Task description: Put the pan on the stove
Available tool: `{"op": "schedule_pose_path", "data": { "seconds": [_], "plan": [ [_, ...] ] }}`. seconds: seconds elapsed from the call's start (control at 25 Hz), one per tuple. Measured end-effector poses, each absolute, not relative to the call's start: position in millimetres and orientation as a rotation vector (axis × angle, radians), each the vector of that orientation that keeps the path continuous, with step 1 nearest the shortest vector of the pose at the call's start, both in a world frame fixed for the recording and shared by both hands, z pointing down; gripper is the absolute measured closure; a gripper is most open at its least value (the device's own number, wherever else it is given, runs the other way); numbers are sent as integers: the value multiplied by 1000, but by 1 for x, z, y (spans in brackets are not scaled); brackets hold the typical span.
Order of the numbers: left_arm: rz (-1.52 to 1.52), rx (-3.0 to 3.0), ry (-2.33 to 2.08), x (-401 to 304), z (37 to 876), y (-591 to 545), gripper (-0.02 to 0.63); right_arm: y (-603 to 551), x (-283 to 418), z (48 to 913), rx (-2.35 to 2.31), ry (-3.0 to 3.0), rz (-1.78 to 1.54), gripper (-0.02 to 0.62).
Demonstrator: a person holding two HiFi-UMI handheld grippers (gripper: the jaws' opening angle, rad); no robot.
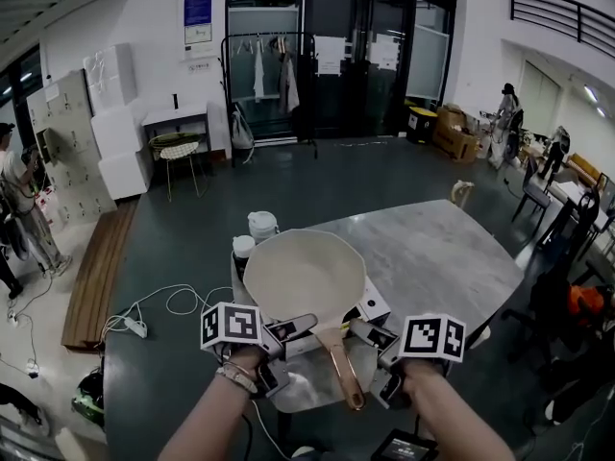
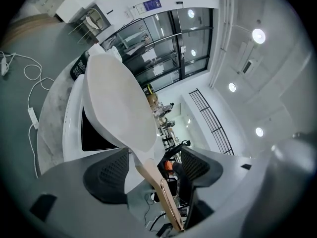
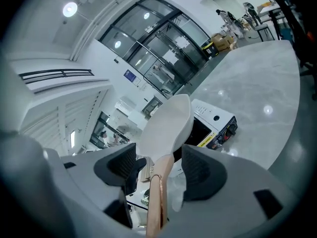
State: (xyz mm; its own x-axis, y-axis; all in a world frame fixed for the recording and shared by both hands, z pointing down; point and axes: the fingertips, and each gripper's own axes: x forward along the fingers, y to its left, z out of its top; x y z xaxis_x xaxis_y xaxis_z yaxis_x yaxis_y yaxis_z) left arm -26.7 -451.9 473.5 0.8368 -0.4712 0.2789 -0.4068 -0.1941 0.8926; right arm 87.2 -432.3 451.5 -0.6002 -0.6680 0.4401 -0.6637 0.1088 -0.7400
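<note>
A cream pan [image 1: 304,275] rests on a white portable stove [image 1: 373,305] at the near edge of a marble table [image 1: 432,257]. Its copper handle [image 1: 341,368] points toward me. My left gripper [image 1: 306,325] comes in from the left with its jaws open. In the left gripper view the handle [image 2: 158,192] passes between the two pads without being pressed, beyond it the pan [image 2: 116,103] and the stove [image 2: 74,128]. My right gripper [image 1: 365,334] is open on the handle's right. In its own view the handle [image 3: 157,197] lies in the gap, below the pan [image 3: 166,125].
Two capped jars [image 1: 261,225] [image 1: 243,248] stand at the table's left edge behind the pan. White cables [image 1: 163,305] trail over the floor to the left. A person [image 1: 19,209] stands far left, and a stool [image 1: 178,152] is farther back.
</note>
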Motion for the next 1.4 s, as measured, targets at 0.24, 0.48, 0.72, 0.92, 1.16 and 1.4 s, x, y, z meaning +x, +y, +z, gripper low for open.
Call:
{"op": "schedule_pose_path", "data": {
  "seconds": [0.24, 0.48, 0.72, 0.92, 1.16, 1.4],
  "plan": [
    [-136, 1802, -759, -42, 462, -455, 281, -440, 98, 444, -1400, 2351, -1551, 335],
    [-262, 1782, -896, -78, 438, -467, 281, -453, 107, 421, -1425, 2374, -1476, 476],
    [-303, 1831, -1080, -110, 421, -470, 344, -469, 120, 399, -1450, 2369, -1342, 552],
    [-355, 1821, -1238, -143, 415, -477, 502, -479, 122, 394, -1494, 2432, -1204, 571],
    [-280, 2059, -1383, -147, 391, -480, 597, -486, 122, 386, -1566, 2542, -983, 572],
    [-139, 2260, -1606, -153, 375, -482, 597, -493, 132, 375, -1669, 2616, -680, 572]
  ]
}}
